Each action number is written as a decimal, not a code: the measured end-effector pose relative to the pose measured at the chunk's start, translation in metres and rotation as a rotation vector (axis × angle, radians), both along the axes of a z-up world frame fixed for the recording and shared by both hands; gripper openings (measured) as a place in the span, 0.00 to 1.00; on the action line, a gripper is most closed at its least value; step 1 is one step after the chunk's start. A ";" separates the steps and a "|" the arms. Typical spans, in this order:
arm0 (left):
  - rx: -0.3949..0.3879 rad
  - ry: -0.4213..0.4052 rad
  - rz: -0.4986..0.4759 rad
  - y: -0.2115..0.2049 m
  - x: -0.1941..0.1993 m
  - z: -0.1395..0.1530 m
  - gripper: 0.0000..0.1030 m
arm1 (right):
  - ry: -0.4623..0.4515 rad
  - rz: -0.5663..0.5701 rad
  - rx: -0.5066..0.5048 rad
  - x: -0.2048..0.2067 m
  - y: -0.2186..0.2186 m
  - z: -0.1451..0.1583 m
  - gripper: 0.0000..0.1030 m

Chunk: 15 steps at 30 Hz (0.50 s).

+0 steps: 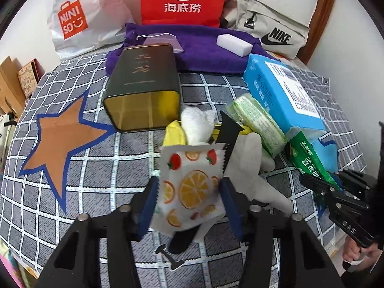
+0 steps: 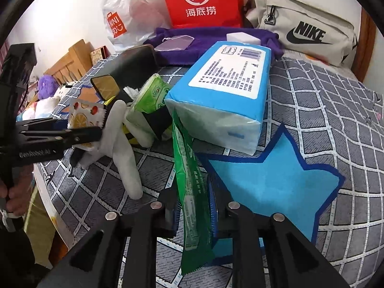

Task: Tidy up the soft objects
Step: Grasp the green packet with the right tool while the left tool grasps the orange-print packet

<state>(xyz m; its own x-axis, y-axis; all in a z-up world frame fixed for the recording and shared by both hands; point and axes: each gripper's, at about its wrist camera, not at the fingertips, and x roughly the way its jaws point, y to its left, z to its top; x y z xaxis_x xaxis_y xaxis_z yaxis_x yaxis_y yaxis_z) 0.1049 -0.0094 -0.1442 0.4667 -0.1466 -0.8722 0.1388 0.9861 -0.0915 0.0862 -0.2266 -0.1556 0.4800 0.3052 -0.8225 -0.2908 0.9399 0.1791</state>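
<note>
Both views were bright and evenly lit, with soft shadows. Fisheye bending curved the bed (image 1: 72,192) edges; dark vignettes filled the corners.

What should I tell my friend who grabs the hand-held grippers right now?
Left hand-held gripper: clamped on the fruit-print pack, above the white plush toy.
Right hand-held gripper: shut on the green packet, over the blue star.
Blue tissue pack and green tissue pack lie mid-bed.
Done: both packs gripped.
Left: nothing lies on the orange star yet; sorting probably remains.
</note>
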 end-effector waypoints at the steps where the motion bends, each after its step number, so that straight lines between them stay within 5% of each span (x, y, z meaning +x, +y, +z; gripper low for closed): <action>1: -0.018 -0.001 0.003 0.005 -0.001 0.002 0.38 | -0.004 0.001 0.000 0.000 0.000 0.001 0.11; 6: -0.082 -0.008 0.032 0.026 -0.003 0.009 0.35 | -0.033 0.013 -0.012 -0.008 -0.002 0.010 0.09; 15: -0.073 -0.012 0.140 0.070 -0.006 0.003 0.25 | -0.008 -0.030 -0.027 -0.008 -0.017 0.006 0.09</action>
